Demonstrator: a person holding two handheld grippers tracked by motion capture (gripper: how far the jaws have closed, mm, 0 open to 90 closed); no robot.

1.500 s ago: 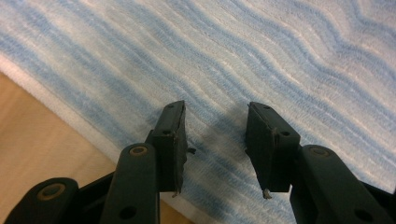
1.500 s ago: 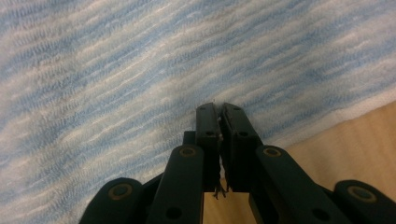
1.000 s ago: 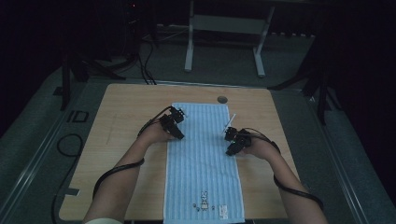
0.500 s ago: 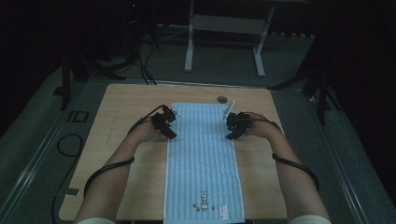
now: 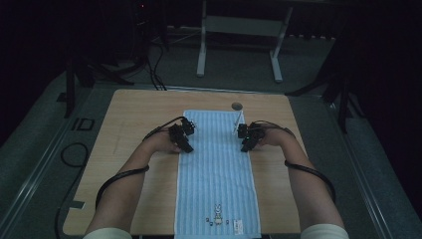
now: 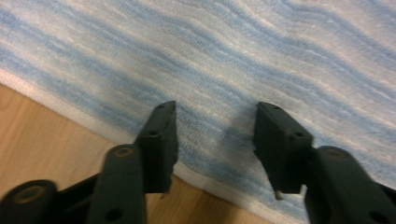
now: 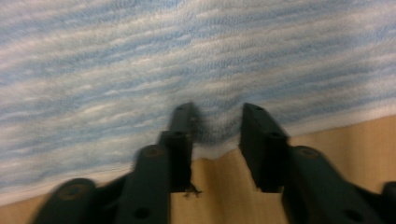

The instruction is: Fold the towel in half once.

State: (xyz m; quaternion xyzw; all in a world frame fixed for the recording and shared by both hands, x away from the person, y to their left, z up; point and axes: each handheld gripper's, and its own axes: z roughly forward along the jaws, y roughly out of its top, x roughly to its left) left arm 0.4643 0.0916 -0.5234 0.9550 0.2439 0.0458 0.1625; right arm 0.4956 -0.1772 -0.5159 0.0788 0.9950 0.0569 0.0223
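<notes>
1. The blue striped towel (image 5: 218, 174) lies flat at frame centre in the high view, its long axis running from the table's (image 5: 134, 114) far edge to its near edge.
2. Left gripper (image 6: 212, 140): jaws wide apart, astride the towel's left hem, nothing held.
3. Right gripper (image 7: 215, 135): jaws narrower, hem puckering between them; whether it is gripped I cannot tell.
4. Bare wood lies on both sides, free for moving.

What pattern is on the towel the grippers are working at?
Fine blue and white stripes on the towel, clearest in the left gripper view.
</notes>
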